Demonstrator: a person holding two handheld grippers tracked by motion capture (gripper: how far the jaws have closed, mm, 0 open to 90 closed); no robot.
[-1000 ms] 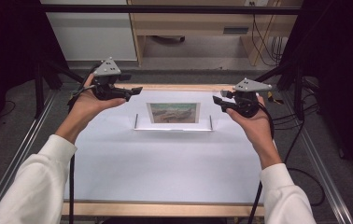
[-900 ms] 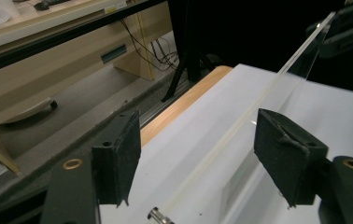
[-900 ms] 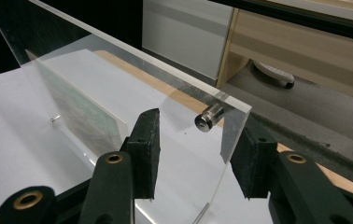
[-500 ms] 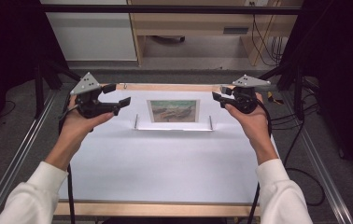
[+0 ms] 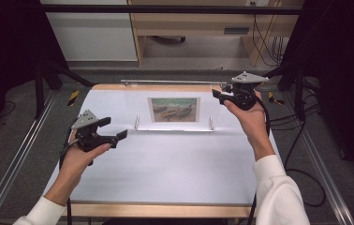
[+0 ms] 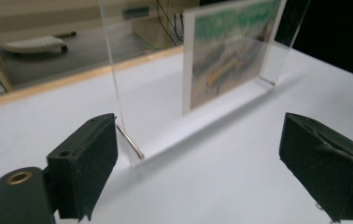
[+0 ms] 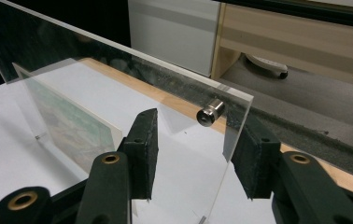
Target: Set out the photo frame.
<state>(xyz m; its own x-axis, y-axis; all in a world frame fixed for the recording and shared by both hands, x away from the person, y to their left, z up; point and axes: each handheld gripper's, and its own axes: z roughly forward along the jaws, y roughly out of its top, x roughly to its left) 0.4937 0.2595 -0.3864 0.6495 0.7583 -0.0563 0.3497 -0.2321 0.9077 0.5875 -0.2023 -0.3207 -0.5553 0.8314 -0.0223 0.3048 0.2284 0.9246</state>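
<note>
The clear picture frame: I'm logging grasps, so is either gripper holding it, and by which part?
Neither holds it yet. The right gripper straddles the acrylic frame's upper corner, jaws open. The left gripper is open, short of it.

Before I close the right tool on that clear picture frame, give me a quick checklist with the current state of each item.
1. Right tool open: ok.
2. Clear frame edge between its jaws: ok, one jaw on each side of the panel.
3. Jaws clear of the metal standoff: ok, it sits above them.
4. Jaws touching the panel yet: cannot tell.
5. Left tool open and away from the frame: ok, it is over the white table.
6. Frame upright with the picture in place: ok.
</note>
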